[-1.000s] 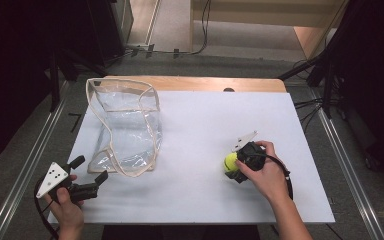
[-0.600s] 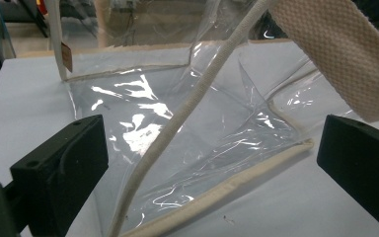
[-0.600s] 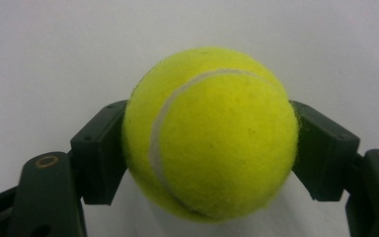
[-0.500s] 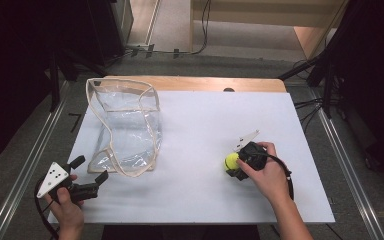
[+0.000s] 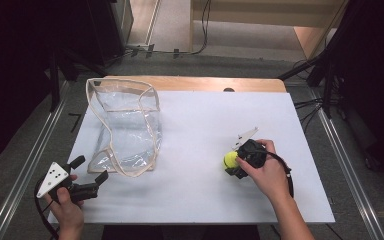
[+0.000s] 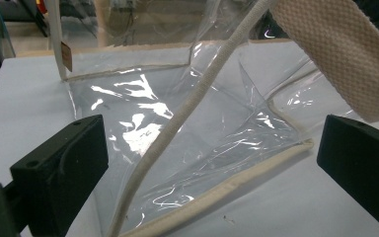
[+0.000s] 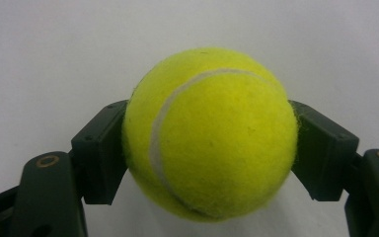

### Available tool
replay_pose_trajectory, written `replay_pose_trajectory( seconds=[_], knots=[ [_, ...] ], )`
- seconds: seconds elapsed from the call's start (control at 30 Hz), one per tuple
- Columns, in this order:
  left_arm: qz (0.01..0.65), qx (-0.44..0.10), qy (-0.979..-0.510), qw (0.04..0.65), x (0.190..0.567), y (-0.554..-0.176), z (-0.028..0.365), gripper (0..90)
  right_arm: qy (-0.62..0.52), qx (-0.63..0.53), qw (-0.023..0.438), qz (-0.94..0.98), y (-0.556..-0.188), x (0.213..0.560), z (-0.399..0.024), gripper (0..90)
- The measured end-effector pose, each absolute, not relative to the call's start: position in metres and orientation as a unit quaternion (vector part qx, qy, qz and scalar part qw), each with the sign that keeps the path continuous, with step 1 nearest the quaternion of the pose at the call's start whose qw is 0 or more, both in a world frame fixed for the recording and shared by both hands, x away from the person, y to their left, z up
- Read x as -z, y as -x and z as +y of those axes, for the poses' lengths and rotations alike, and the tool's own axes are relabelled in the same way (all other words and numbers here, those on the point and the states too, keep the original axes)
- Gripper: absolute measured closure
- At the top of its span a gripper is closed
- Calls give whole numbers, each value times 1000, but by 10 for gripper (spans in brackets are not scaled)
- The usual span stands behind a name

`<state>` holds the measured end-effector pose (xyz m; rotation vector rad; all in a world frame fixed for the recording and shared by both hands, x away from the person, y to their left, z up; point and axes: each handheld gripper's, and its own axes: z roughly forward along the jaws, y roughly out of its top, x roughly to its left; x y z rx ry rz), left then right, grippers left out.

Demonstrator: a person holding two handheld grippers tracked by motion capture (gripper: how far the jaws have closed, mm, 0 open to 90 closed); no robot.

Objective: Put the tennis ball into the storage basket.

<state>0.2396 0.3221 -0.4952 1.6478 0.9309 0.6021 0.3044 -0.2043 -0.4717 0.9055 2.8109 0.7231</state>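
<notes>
Since the right tool (image 5: 236, 165) is already clamping the tennis ball (image 5: 229, 159) from both sides near its widest part, the step in hand is probably carrying it over to the clear plastic bag (image 5: 125, 131), and doing that well is likely going to mean keeping the squeeze steady and lifting the ball clear of the white desk (image 5: 205, 125) before swinging it across. In the right gripper view the two black jaws are pressing into the felt on opposite sides of the ball (image 7: 211, 132), which is sitting low over the desk, well apart from the bag. The left tool (image 5: 91, 176) is standing wide, holding nothing, just beside the bag's near corner, its jaws framing the cloth-edged rim (image 6: 177, 123) and a woven strap (image 6: 335, 54); it is probably best used for holding that mouth wide.
</notes>
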Motion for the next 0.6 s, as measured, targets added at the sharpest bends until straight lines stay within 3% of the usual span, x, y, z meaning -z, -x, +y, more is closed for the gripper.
replay_pose_trajectory(
  seconds=[0.6],
  knots=[
    [389, -250, -700, 544, 495, -240, 321, 0, -275, -242, 35, 930, -309, 458, -190, 231]
  ],
)
